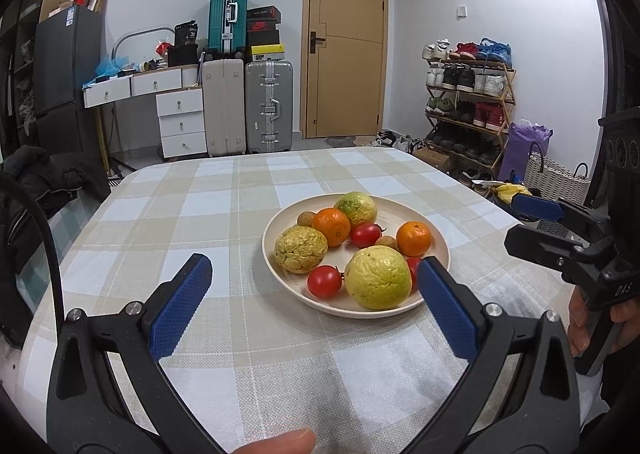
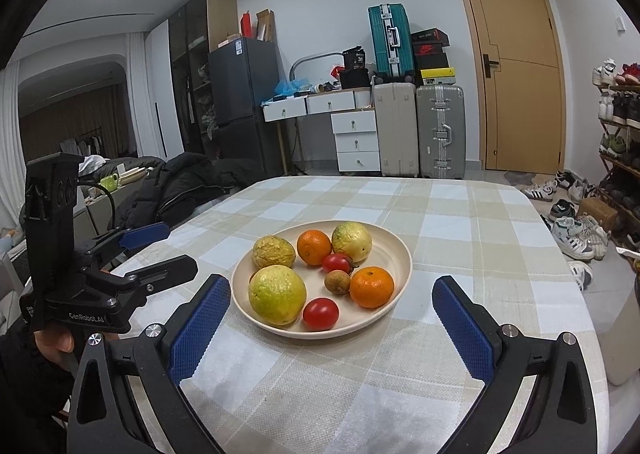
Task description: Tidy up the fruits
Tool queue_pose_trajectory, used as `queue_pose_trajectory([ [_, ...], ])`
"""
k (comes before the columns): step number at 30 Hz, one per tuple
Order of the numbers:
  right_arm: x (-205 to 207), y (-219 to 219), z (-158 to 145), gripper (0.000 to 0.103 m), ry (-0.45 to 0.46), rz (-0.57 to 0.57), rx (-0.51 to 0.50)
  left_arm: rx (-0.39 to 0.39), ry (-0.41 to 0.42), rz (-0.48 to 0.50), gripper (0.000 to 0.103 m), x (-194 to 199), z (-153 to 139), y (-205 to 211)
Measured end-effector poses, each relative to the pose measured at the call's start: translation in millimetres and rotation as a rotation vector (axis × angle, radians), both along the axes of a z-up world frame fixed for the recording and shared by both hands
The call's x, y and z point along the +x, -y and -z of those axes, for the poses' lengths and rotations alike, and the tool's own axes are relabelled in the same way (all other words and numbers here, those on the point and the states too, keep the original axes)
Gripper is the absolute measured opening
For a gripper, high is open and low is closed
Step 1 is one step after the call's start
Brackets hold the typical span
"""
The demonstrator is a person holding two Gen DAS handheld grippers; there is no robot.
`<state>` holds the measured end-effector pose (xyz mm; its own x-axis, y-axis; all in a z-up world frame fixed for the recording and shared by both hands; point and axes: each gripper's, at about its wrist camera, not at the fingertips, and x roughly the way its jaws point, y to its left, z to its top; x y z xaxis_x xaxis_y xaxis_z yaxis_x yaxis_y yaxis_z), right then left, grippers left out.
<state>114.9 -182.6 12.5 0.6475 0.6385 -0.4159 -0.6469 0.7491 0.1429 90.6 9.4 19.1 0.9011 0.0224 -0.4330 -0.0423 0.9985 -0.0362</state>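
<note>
A cream plate on the checked table holds three yellow-green fruits, two oranges, red tomatoes and small brown longans. The nearest big yellow-green fruit lies at the plate's front. My left gripper is open, hovering just short of the plate, its right finger in front of one tomato. My right gripper is open too and frames the plate's near side. Each gripper shows in the other's view: the right one at the right edge, the left one at the left.
The table carries a beige-and-white checked cloth. A black jacket lies over a seat at its left side. A beige object stands at the table's right edge. Suitcases, drawers, a door and a shoe rack line the far wall.
</note>
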Motion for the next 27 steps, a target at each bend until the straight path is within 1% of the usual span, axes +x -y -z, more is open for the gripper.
queue_pose_trajectory([
  [8,3.6,3.6,0.5,0.103,-0.021,0.011,0.018,0.000,0.002,0.000,0.102,-0.1,-0.1,0.0],
  [27,3.0,1.9,0.4,0.103,-0.013,0.003,0.012,-0.001,0.003,-0.003,0.102,0.1,-0.3,-0.1],
])
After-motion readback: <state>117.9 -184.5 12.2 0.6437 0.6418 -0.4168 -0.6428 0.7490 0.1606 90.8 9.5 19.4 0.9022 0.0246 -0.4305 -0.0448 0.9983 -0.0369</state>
